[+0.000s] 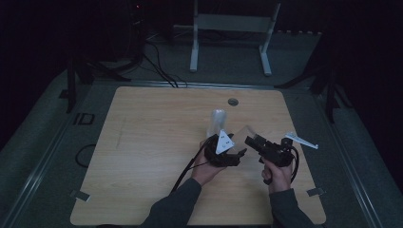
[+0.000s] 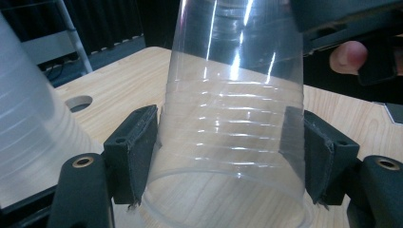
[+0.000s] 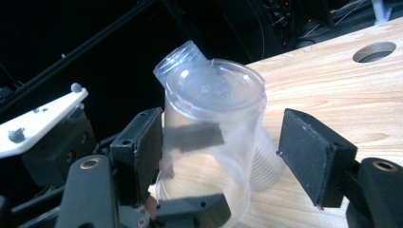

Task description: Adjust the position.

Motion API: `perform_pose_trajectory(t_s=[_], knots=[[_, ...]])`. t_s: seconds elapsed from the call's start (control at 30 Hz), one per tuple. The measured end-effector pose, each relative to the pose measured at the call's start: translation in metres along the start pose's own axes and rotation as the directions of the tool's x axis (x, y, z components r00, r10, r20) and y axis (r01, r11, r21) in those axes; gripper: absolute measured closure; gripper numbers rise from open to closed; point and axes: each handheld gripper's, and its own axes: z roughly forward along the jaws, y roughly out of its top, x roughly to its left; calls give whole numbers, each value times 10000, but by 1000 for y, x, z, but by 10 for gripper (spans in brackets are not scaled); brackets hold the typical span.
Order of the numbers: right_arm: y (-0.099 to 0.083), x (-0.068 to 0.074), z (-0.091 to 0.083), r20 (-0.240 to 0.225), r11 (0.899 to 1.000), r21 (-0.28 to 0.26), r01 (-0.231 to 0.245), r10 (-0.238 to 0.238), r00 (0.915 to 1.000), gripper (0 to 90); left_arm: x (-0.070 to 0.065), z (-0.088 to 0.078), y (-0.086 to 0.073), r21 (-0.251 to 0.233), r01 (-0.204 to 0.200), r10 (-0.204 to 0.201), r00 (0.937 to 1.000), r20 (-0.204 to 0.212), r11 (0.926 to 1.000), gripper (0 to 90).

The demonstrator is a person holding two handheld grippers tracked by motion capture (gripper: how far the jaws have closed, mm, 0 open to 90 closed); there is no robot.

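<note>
Clear plastic cup (image 2: 233, 123): upside down on the wooden table (image 1: 142, 142), wide rim at the table surface, ribbed rings around its wall, closed base uppermost; it stands right of the table's middle.
Left gripper (image 2: 228, 156): its two black pads sit flat against opposite sides of the cup, low on the wall near the rim, so the cup is clamped between them at a middling width; from the high view this gripper (image 1: 227, 151) lies just right of centre, with its grey three-cornered plate on top.
Right gripper (image 3: 221, 156): jaws stand wide apart; the left pad is close to the cup wall, the right pad is clear of it with bare table showing between, so it grips nothing.
Same cup seen from the right gripper (image 3: 214, 137): its flat base faces up, and one of the left gripper's pads shows as a dark bar through the plastic.
Second clear cup (image 3: 183, 59): tilted, behind and partly hidden by the clamped one; whether the two touch cannot be told.
Hands: left hand (image 1: 206, 168) and right hand (image 1: 278, 176) come in from the near edge, close together.
Table hole (image 1: 233, 101): round, near the far edge, well apart from the cups.
</note>
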Motion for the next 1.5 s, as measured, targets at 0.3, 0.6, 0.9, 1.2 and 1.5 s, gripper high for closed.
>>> perform_pose_trajectory(t_s=[0.3,0.6,0.9,1.2,1.5], knots=[[-2,0,-5,99,9995,175,275,-277,9996,313,4,-3,0,90,-80,81,9999,-74,9999,298],[-4,-2,-9,392,9977,453,513,-531,9978,316,10,-8,1,231,-164,165,9998,-55,9996,299],[-5,-2,-12,724,9909,858,1038,-1101,9913,325,13,-13,2,361,-324,324,9995,3,9988,299],[-4,1,-15,973,9771,1310,1675,-1809,9787,326,14,-16,0,588,-519,510,9986,158,9969,300],[-2,5,-18,1325,9547,1769,2394,-2641,9554,336,16,-19,0,714,-611,591,9978,295,9956,301]])
